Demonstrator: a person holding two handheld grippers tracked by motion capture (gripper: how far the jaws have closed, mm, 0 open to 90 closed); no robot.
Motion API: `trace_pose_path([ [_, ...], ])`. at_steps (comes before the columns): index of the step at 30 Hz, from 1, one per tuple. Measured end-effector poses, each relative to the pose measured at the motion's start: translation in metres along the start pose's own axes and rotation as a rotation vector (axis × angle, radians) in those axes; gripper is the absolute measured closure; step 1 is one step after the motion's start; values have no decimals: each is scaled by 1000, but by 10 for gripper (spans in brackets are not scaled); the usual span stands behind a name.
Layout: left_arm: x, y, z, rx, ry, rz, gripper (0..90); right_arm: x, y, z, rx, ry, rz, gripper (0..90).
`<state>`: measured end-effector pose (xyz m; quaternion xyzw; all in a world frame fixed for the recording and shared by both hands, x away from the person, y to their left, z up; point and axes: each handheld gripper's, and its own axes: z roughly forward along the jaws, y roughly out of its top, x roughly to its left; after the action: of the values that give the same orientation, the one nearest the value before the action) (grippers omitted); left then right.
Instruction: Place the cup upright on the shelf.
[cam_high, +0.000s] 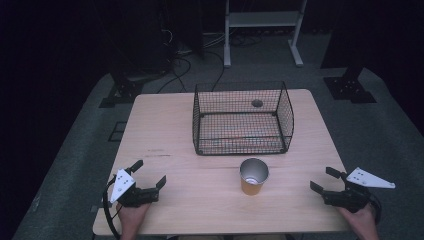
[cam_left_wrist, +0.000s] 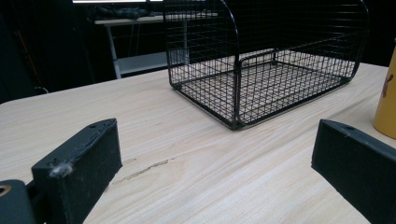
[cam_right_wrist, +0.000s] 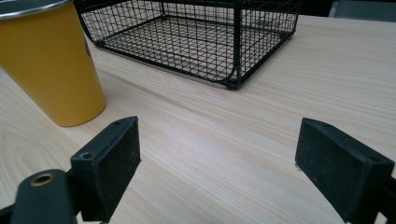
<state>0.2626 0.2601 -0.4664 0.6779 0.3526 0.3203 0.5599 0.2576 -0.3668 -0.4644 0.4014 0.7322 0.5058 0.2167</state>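
Observation:
A yellow cup (cam_high: 254, 177) with a metal rim stands upright on the wooden table (cam_high: 165, 130), in front of a black wire basket (cam_high: 243, 119). My left gripper (cam_high: 149, 173) rests open at the table's front left, nothing between its jaws. My right gripper (cam_high: 325, 179) rests open at the front right, also holding nothing. The left gripper view has the basket (cam_left_wrist: 261, 70) ahead and the cup's side (cam_left_wrist: 386, 100) at the right edge. The right gripper view has the cup (cam_right_wrist: 49, 65) at upper left and the basket (cam_right_wrist: 196, 37) beyond it.
The basket holds nothing that I can see. A round hole (cam_high: 257, 103) in the tabletop lies behind it. A white metal stand (cam_high: 262, 30) and cables sit on the dark floor past the table's far edge.

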Motion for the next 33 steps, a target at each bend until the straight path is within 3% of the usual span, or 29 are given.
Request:
trace_pose_path([
  [8, -1, 0, 0, 3, -1, 6, 8, 4, 8, 1, -5, 27, -10, 131],
  [33, -1, 0, 0, -5, -9, 5, 8, 37, 27, 14, 28, 122, -102, 129],
])
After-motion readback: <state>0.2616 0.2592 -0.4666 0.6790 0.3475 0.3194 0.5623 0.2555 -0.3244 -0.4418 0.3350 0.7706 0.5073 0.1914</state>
